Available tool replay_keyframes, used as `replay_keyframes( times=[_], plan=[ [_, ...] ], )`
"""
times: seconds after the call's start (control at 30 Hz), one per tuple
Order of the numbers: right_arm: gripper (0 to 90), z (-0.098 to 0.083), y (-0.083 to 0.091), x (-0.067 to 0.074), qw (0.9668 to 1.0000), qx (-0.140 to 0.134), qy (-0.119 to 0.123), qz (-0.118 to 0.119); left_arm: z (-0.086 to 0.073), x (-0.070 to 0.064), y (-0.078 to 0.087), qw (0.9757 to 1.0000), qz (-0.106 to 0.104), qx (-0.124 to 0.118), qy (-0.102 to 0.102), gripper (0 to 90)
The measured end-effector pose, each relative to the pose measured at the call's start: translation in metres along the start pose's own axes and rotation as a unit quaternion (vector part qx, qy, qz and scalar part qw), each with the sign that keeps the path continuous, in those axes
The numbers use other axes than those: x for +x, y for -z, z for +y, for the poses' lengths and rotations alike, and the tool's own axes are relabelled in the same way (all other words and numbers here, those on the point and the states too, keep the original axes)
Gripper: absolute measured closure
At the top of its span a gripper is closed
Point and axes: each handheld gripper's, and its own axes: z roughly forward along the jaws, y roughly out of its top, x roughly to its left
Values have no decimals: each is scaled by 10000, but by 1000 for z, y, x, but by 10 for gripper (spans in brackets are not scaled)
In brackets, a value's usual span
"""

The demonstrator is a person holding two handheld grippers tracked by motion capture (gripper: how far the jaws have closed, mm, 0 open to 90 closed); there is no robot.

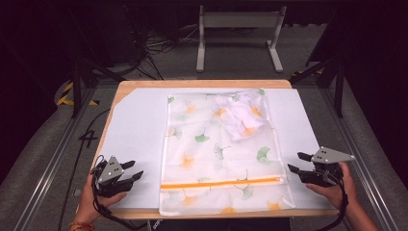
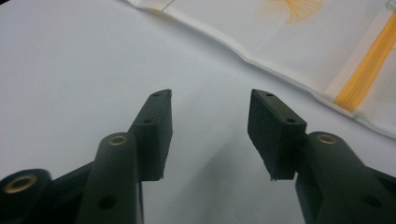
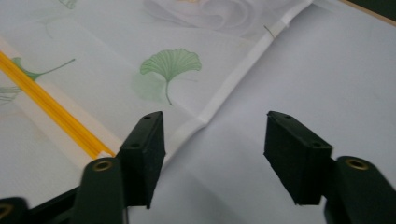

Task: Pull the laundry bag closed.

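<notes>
Across the desk (image 1: 144,86) a white sheet (image 1: 134,134) carried our leaf-print bag (image 1: 216,154), cloth (image 1: 240,118) bunched toward its far right corner. Our left gripper (image 1: 131,170) and right gripper (image 1: 297,162) flanked its near end, jaws apart, empty. We judged gripping both side edges evenly best.

A big white sheet (image 1: 134,139) covers most of the light wooden table (image 1: 202,83). Past the table, at twelve o'clock, a grey metal stand (image 1: 239,29) sits on the grey floor (image 1: 38,159). Black cables (image 1: 159,45) lie at eleven o'clock.
</notes>
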Motion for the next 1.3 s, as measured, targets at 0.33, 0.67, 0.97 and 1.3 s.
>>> replay_keyframes(
  times=[0.33, 0.67, 0.97, 1.3],
  plan=[
    [200, -20, 4, -15, 9985, -299, -305, -339, -9, 6, 5, 9988, 197, -310, 316, 267],
    [120, -38, 8, -20, 9964, -546, -456, -454, -25, 10, 14, 9946, 179, -730, 720, 120],
    [112, -41, 11, -20, 9948, -618, -584, -568, -34, 3, 27, 9920, 358, -894, 820, 117],
    [114, -35, 7, -13, 9957, -559, -404, -621, -37, 4, 28, 9918, 398, -858, 860, 123]
  ],
)
